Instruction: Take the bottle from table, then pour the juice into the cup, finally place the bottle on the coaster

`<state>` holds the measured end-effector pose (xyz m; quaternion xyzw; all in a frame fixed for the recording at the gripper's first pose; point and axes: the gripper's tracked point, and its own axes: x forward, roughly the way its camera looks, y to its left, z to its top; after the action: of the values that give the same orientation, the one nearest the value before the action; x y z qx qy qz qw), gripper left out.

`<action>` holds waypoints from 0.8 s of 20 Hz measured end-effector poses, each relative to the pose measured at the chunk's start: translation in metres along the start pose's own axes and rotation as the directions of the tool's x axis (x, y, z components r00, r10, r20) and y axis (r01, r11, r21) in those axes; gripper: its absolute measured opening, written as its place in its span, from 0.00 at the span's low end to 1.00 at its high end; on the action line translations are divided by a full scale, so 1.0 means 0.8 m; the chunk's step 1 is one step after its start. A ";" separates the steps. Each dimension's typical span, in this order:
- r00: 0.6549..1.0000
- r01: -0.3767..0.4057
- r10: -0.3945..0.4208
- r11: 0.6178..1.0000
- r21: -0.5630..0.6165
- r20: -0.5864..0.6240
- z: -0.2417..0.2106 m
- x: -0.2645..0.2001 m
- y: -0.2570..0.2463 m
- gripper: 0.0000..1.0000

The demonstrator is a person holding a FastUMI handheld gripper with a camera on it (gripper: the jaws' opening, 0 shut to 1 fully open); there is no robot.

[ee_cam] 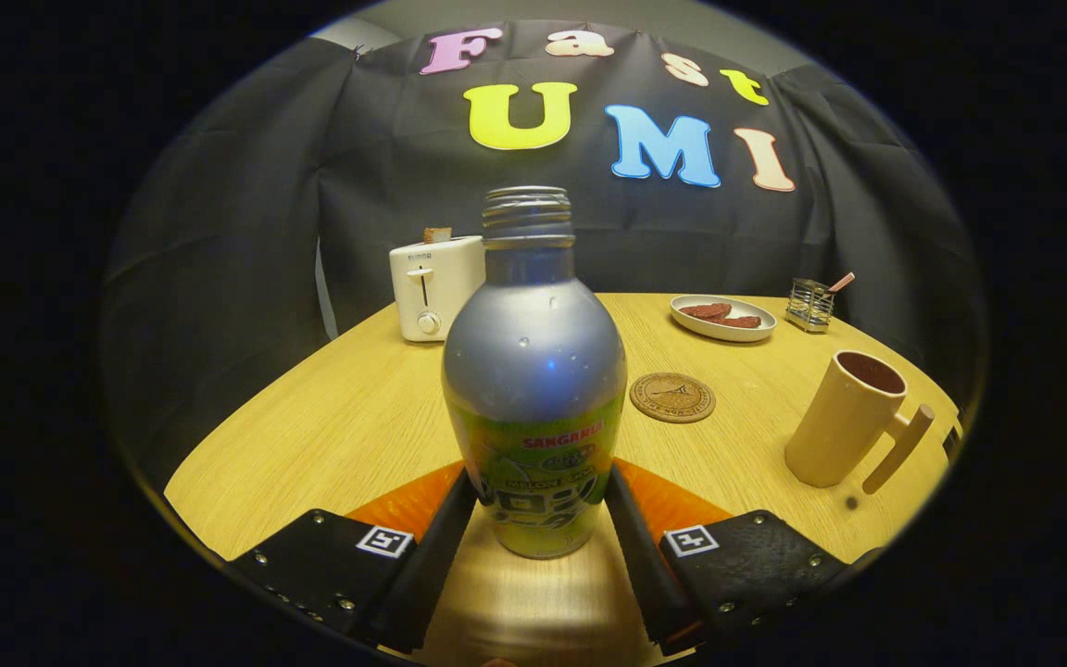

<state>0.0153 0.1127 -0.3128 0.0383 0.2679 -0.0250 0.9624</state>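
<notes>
An uncapped silver bottle with a green label stands upright between my fingers. Both fingers press on its lower sides, so the gripper is shut on it. Its base hangs close over the wooden table; I cannot tell whether it touches. A round brown coaster lies just beyond the bottle to the right. Farther right stands a beige cup, its handle turned to the right and its inside dark.
A white toaster with a slice in it stands at the back left of the table. Behind the coaster a white plate holds reddish-brown pieces, with a small holder and a stick in it beside the plate. The table's edge curves close behind the cup.
</notes>
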 end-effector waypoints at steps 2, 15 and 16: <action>1.000 0.002 -0.002 1.000 -0.003 -0.008 0.000 0.000 0.001 0.81; 0.998 -0.057 0.058 0.989 0.134 0.001 0.057 -0.014 -0.007 0.75; 0.998 -0.067 0.067 0.985 0.158 0.002 0.062 -0.015 -0.009 0.75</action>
<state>0.0299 0.1013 -0.2649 0.1237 0.2650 -0.0137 0.9562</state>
